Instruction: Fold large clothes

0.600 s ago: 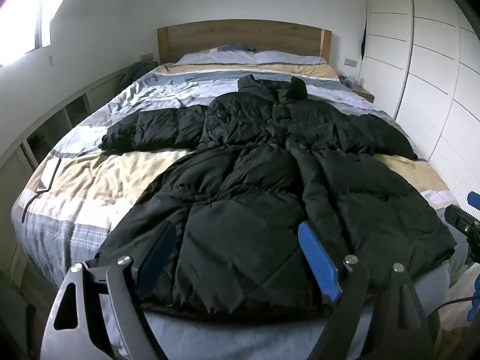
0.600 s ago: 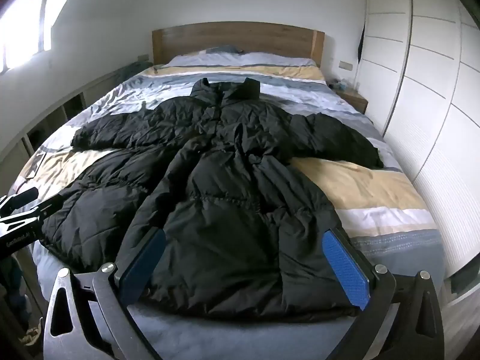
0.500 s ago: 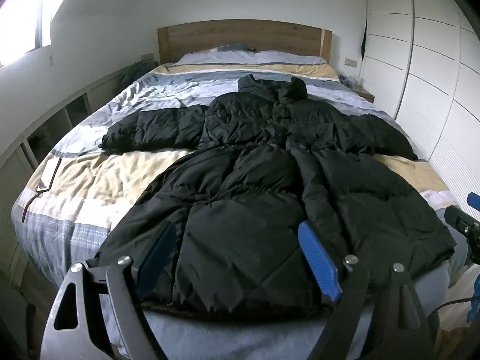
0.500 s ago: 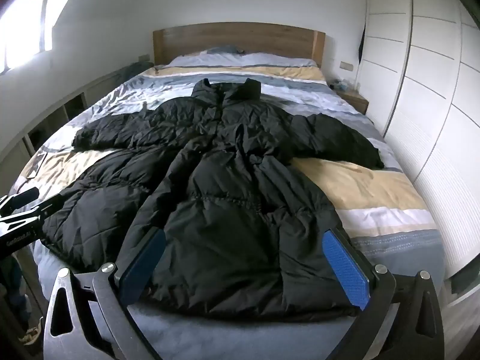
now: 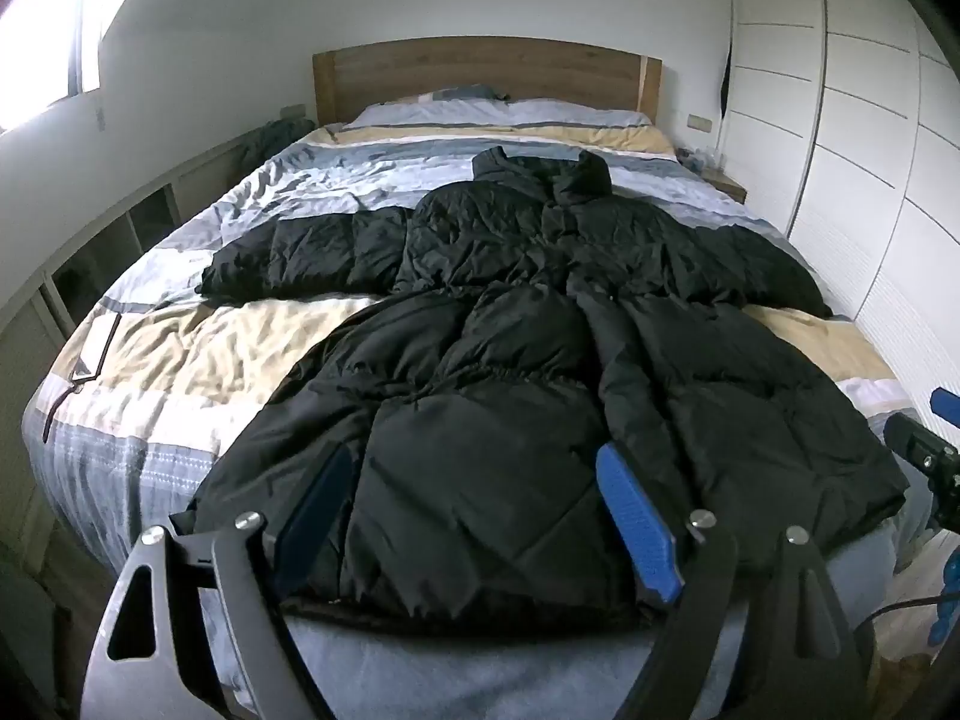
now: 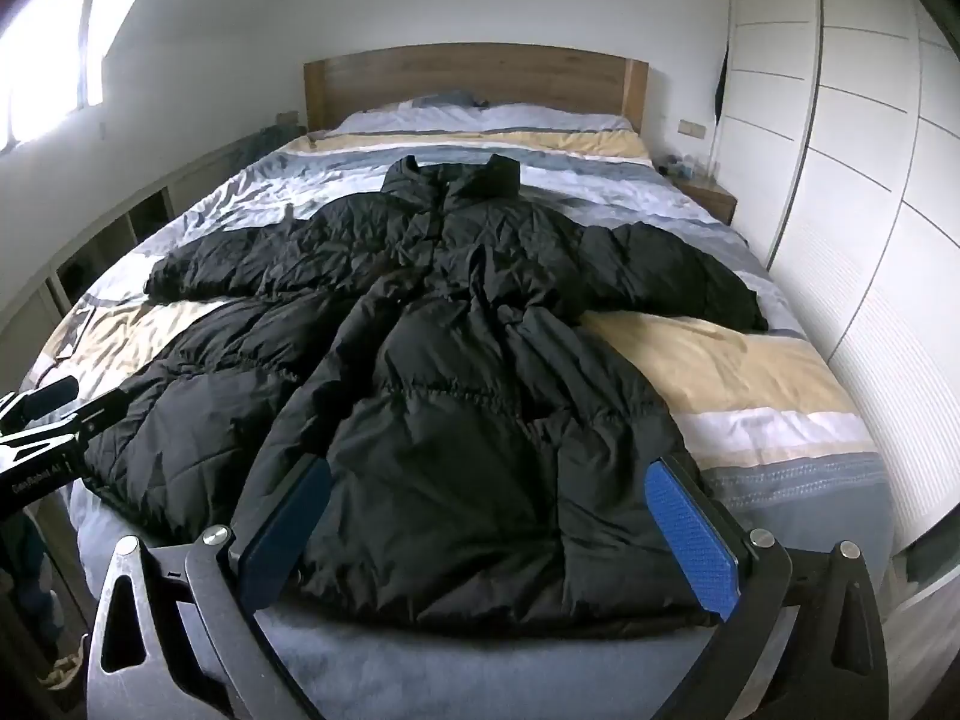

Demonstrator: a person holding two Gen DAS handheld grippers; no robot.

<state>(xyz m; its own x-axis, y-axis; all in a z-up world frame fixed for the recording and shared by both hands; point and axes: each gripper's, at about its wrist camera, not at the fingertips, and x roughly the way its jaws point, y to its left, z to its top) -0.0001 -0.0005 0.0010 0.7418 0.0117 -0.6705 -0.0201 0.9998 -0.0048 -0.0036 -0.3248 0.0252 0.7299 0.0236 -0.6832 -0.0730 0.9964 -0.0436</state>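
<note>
Coat (image 5: pixel 480 396): black puffer, spread flat on striped bed (image 5: pixel 180 360)
Left gripper (image 5: pixel 480 516): spread wide, holding nothing
Right gripper (image 6: pixel 486 534): spread wide, holding nothing

- From the left wrist we look up the bed (image 5: pixel 180 360) from its foot, toward the headboard (image 5: pixel 486 75).
- From the right wrist we face likewise, standing further right.
- Both views share the jacket (image 5: pixel 510 408).

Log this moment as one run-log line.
stage: pre-grasp | black puffer coat spread flat on bed | left gripper open | right gripper open
</note>
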